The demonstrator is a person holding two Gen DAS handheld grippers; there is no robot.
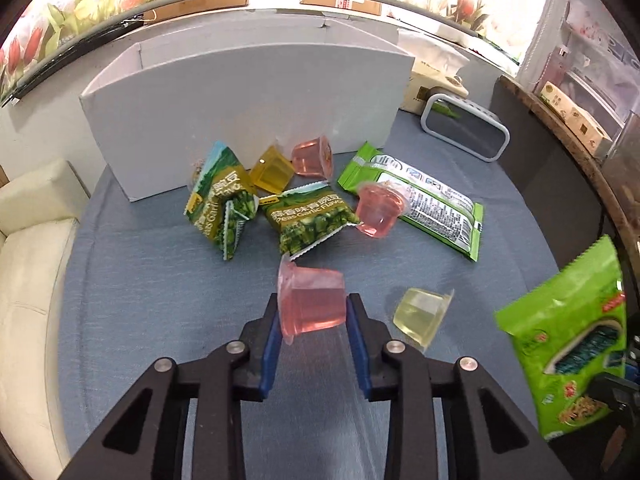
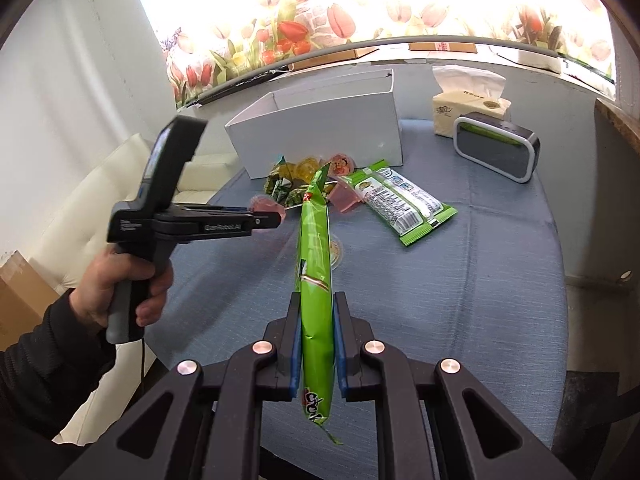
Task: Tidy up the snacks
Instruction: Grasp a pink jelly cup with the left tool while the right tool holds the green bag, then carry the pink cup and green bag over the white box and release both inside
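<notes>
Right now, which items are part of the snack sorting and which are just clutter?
Job: pink jelly cup in left tongs; green packet in right tongs; pea packets; yellow jelly cup; white box.
Clutter: tissue box; speaker.

Black tongs (image 1: 312, 312) with blue pads, silver rivets; dark-sleeved hand (image 2: 116, 292).
</notes>
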